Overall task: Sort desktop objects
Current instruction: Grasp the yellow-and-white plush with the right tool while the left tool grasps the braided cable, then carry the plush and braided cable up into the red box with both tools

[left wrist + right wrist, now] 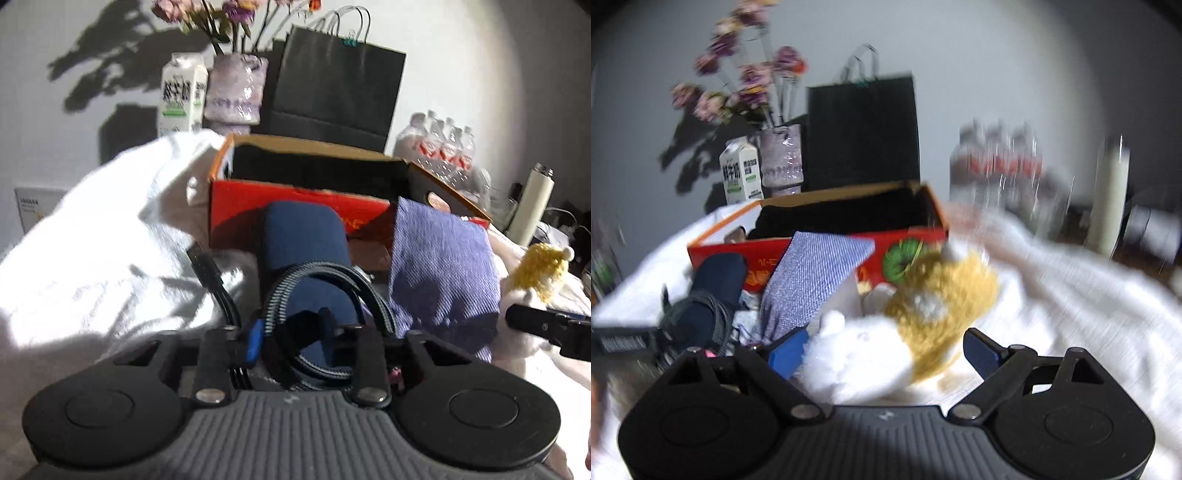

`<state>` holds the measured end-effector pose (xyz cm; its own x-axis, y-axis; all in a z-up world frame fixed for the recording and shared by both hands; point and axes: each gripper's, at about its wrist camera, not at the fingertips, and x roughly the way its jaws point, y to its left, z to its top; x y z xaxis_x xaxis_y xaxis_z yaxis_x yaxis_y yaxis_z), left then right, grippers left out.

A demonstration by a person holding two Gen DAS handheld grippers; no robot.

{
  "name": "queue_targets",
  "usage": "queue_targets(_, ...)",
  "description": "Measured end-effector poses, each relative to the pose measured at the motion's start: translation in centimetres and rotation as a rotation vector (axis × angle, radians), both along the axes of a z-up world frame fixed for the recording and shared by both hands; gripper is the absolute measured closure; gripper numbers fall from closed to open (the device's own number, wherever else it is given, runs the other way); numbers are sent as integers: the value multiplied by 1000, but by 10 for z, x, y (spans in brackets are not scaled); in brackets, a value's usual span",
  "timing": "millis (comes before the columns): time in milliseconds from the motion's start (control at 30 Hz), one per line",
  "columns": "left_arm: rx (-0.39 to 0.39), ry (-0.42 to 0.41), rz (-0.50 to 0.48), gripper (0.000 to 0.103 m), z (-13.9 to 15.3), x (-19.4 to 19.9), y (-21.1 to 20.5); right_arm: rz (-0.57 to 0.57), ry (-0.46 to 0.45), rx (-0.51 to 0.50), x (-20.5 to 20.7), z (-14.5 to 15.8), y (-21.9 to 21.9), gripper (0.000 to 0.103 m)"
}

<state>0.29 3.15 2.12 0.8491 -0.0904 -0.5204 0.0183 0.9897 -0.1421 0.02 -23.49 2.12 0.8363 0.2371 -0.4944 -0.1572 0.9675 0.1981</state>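
Note:
My left gripper [291,328] is shut on a coiled black braided cable [280,295], whose loop stands up between the fingers in front of a dark blue pouch [303,236]. A purple woven cloth [443,269] leans beside it against the open orange-red cardboard box [295,199]. In the right wrist view my right gripper [882,350] is set wide around a white and yellow plush toy [886,332], with both blue pads against its sides. The same box [908,240], purple cloth [812,269] and blue pouch [720,273] lie beyond it. The view is motion-blurred.
A rumpled white sheet [92,258] covers the surface. Behind the box stand a milk carton [181,96], a vase of flowers [236,88], a black paper bag [332,92], a pack of water bottles [443,144] and a white flask [532,203].

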Motion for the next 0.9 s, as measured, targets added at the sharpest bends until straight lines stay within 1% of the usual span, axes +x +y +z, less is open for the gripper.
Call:
queue_targets(33, 11, -21, 7, 89, 3, -4, -1, 1, 10, 36, 3, -4, -2, 13)
queue_targets(67, 7, -38, 4, 92, 6, -9, 0, -9, 22, 44, 5, -7, -2, 14)
queue_targets(100, -6, -52, -2, 93, 10, -13, 2, -17, 29, 49, 6, -10, -3, 23)
queue_targets(133, -17, -70, -7, 94, 14, -18, 3, -17, 22, 77, 4, -12, -6, 32)
queue_targets(167, -14, -85, -15, 95, 17, -22, 2, -16, 25, 100, 3, -12, -9, 37)
queue_targets(200, -6, -97, -20, 95, 19, -26, 1, -11, 29, 108, 2, -12, -10, 54)
queue_targets(233, -5, -107, -9, 96, 22, -28, 0, -12, 23, 98, -2, -11, -11, 55)
queue_targets(300, -16, -135, 9, 96, 28, -34, 0, -8, 11, 73, -9, -6, -12, 61)
queue_targets(400, -23, -188, -25, 96, 43, -47, -5, 1, -11, 43, -23, 4, -13, 63)
queue_targets(533, -20, -257, -60, 97, 65, -66, -15, 15, -85, 21, -51, 22, -20, 63)
queue_targets(667, -18, -335, -65, 97, 86, -88, -22, 30, -150, 41, -80, 41, -31, 63)
queue_targets(700, -18, -350, -65, 97, 90, -93, -23, 30, -167, 33, -87, 46, -31, 63)
queue_targets(767, -33, -369, -63, 97, 96, -101, -23, 25, -199, 19, -99, 54, -33, 63)
queue_targets(900, -75, -378, -58, 97, 105, -118, -21, 37, -245, 25, -122, 68, -38, 63)
